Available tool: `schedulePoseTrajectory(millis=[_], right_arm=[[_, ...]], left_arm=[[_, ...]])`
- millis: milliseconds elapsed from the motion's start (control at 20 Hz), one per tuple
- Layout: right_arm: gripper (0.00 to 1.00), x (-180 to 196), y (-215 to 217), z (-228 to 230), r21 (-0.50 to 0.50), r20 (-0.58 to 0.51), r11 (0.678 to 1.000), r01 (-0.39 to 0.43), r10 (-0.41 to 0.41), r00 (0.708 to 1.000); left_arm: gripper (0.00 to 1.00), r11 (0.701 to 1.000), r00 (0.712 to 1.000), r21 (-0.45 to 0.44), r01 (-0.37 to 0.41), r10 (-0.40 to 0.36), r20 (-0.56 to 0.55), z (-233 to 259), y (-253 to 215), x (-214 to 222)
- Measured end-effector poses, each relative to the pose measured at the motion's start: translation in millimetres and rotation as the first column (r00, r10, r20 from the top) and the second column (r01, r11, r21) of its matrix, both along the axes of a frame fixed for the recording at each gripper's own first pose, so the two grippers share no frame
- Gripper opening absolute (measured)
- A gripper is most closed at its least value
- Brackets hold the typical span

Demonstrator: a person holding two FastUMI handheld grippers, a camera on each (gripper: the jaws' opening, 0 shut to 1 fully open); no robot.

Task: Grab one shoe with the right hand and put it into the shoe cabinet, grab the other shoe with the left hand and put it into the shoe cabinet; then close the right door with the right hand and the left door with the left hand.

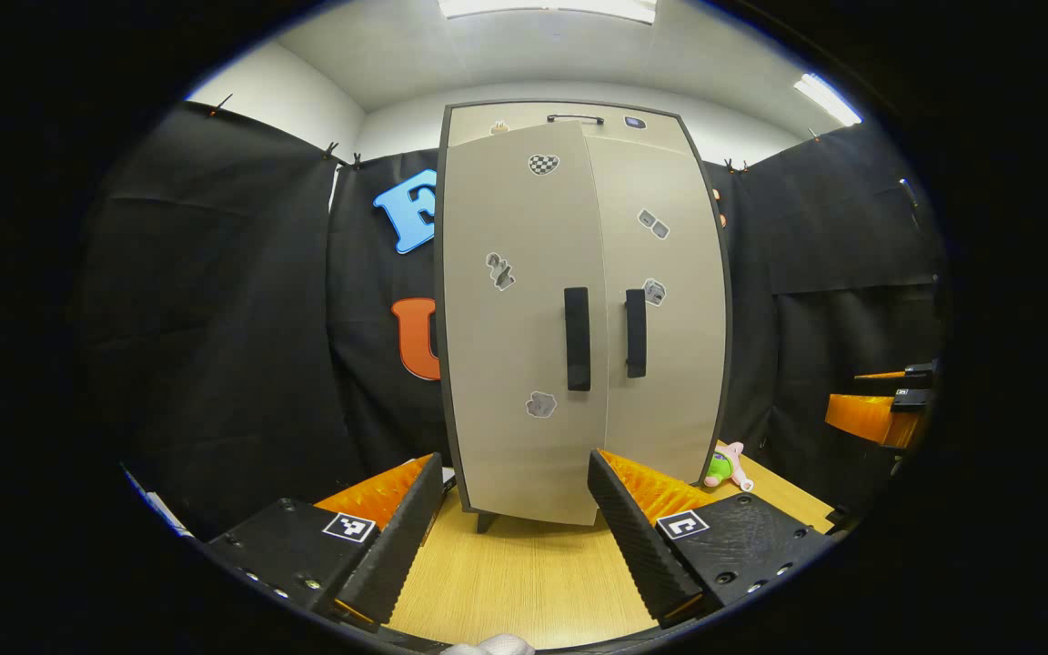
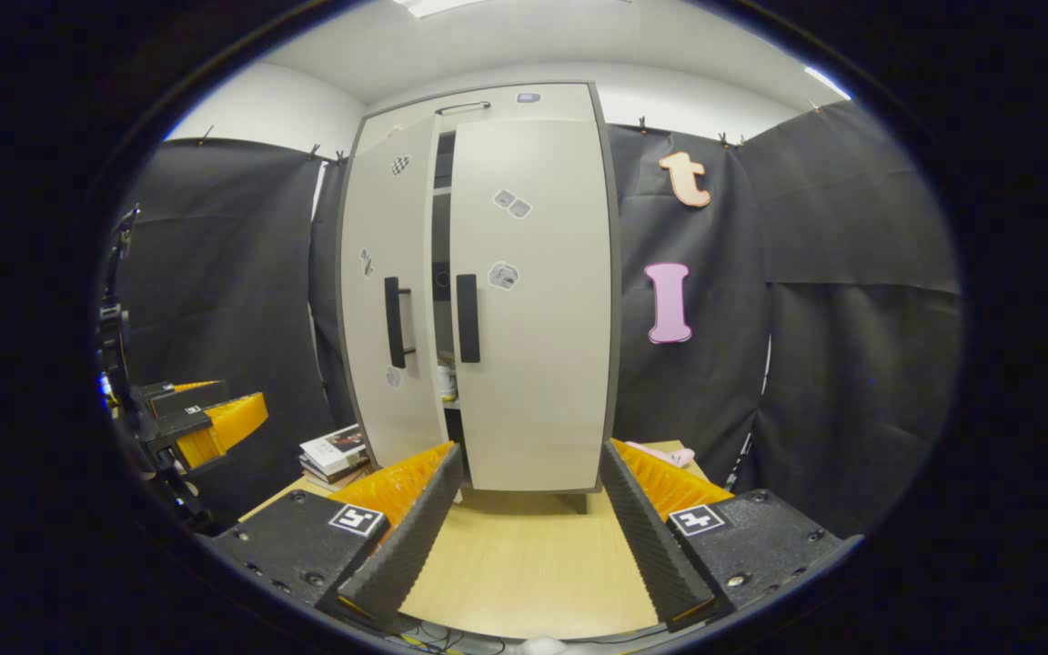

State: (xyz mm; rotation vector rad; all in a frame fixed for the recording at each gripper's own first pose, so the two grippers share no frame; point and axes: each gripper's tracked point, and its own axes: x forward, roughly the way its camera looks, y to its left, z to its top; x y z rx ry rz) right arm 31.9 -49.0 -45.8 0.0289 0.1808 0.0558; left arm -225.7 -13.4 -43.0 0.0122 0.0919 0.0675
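Black cloth walls enclose a pale wooden tabletop (image 2: 524, 564), on which stands the tall beige two-door shoe cabinet (image 2: 533, 300) with dark edging. No shoes lie on the bare wood in front of it, so both are judged already stowed, though the interior is too dark to confirm. Its right door (image 2: 533, 364) sits flush in the frame, while the left door (image 2: 392, 300) stands slightly ajar, a narrow dark gap visible between the two leaves in the right gripper view. Closing the left door appears to be the step in hand. Each door carries a black vertical bar handle (image 1: 577, 338). The left gripper (image 1: 515, 523) has its fingers spread wide and holds nothing, aimed at the left leaf just ahead. The right gripper (image 2: 524, 528) is likewise wide apart and empty, facing the cabinet. The next move calls for a straight push on the left leaf near its handle. Open wood lies before the cabinet; a stack of books (image 2: 335, 455) and a small green and pink plush toy (image 1: 726, 466) flank its base.
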Motion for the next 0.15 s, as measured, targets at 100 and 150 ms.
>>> schedulePoseTrajectory(millis=[100, 150], right_arm=[[0.99, 0.2, -0.5, 0.3, 0.003, 0.000, 1.000, 0.001, -0.001, 1.000], [0.99, 0.4, -0.9, 0.4, 0.003, 0.001, 1.000, 0.002, -0.002, 1.000]], left_arm=[[0.96, 1.000, 1.000, 0.006, 0.000, 0.000, 0.000, 0.5, -0.4, -2.3], [0.96, 1.000, 1.000, 0.007, 0.000, 0.000, 0.003, 1.4, 0.1, -2.0]])
